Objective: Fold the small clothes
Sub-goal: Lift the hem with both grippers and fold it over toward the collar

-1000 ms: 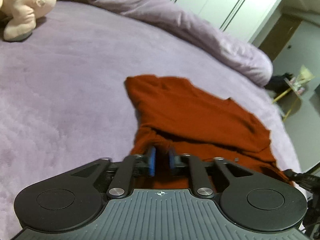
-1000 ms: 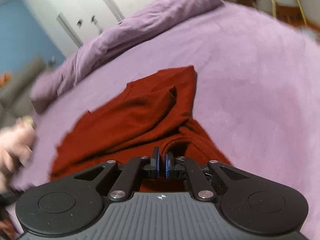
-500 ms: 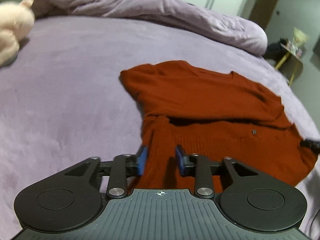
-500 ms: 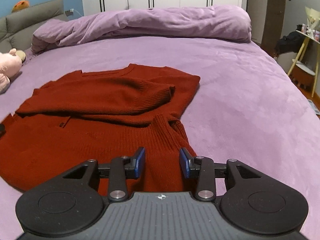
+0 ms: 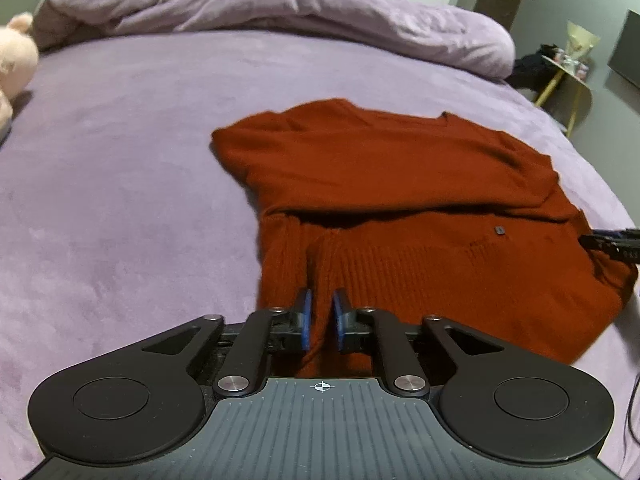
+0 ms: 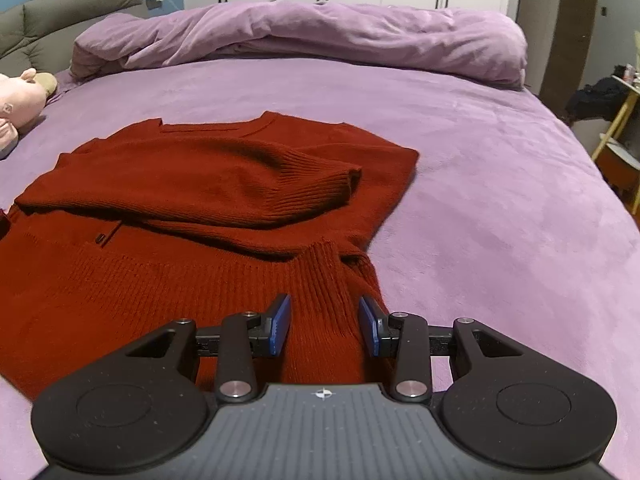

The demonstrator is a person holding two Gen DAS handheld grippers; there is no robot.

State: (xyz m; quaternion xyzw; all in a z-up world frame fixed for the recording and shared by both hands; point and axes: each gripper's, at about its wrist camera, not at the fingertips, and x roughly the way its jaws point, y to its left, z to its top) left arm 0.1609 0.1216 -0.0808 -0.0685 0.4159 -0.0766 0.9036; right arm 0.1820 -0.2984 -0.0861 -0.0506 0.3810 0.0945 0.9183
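A rust-red knit sweater (image 5: 400, 184) lies flat on the purple bed, sleeves folded across its body; it also shows in the right wrist view (image 6: 192, 216). My left gripper (image 5: 320, 316) is over the sweater's near left hem corner, its blue pads close together around a ridge of knit. My right gripper (image 6: 325, 320) is open over the near right hem corner, with ribbed hem between its pads. The right gripper's tip (image 5: 612, 240) shows at the right edge of the left wrist view.
The purple bedspread (image 6: 500, 208) spreads around the sweater. A rolled purple duvet (image 6: 320, 36) lies along the far side. A pink plush toy (image 6: 18, 108) sits at far left. A yellow side table (image 5: 568, 76) stands past the bed's right edge.
Both grippers let go of the hem and laid it down, opening by half a second ago. Since then the left pads have closed in on a fold of hem; the right stays open.
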